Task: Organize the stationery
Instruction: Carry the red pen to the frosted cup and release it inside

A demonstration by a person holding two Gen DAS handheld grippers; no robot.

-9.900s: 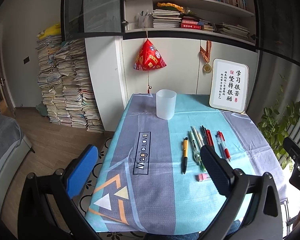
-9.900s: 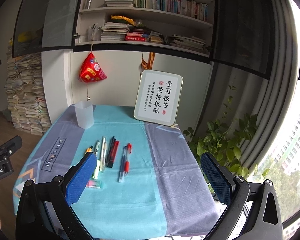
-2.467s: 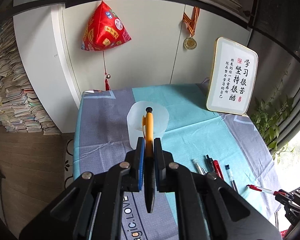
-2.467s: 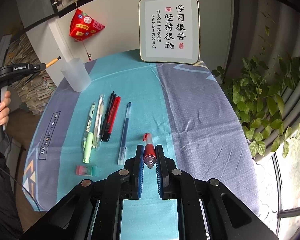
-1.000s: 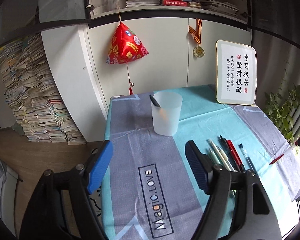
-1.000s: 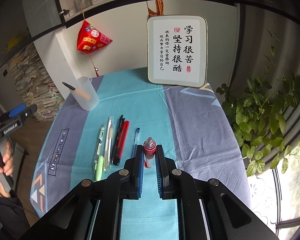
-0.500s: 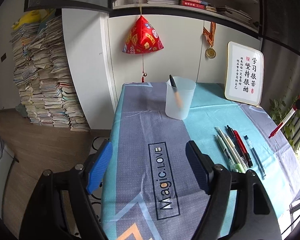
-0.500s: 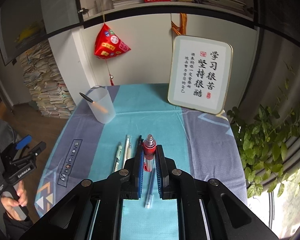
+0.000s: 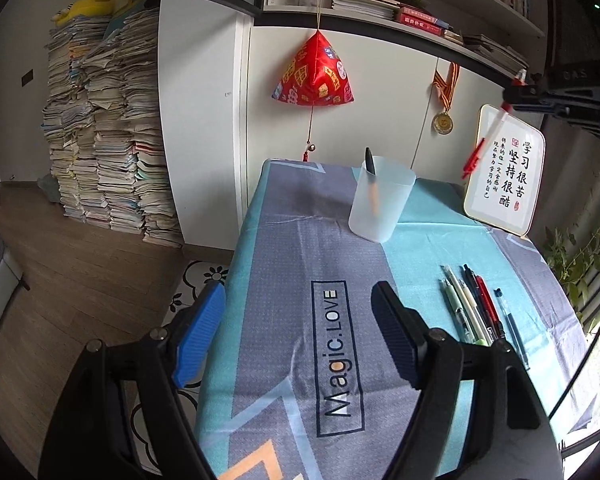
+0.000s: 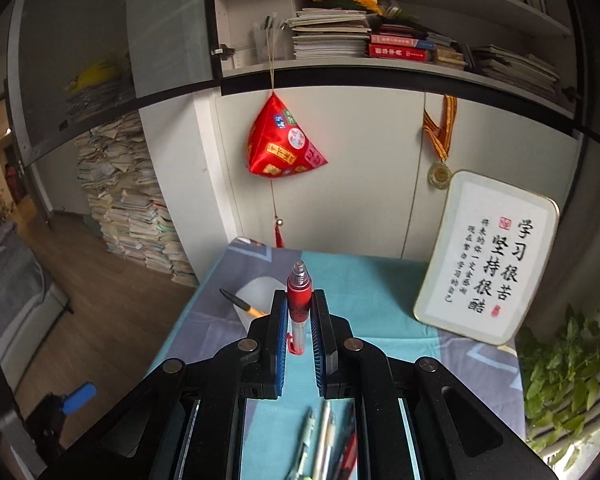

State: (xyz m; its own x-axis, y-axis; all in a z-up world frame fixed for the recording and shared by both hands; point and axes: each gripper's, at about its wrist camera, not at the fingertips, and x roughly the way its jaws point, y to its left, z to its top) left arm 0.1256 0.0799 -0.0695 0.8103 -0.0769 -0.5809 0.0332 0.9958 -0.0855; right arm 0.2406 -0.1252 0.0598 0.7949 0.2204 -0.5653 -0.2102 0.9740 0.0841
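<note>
One frosted cup stood near the table's far left corner with one orange pen inside. Five pens lay in a row on the tablecloth, right of the cup. The left gripper hovered over the near left edge, jaws wide apart and empty, with bare cloth between it and the cup. The right gripper was clamped on one red pen, raised in open air above and just right of the cup.
</note>
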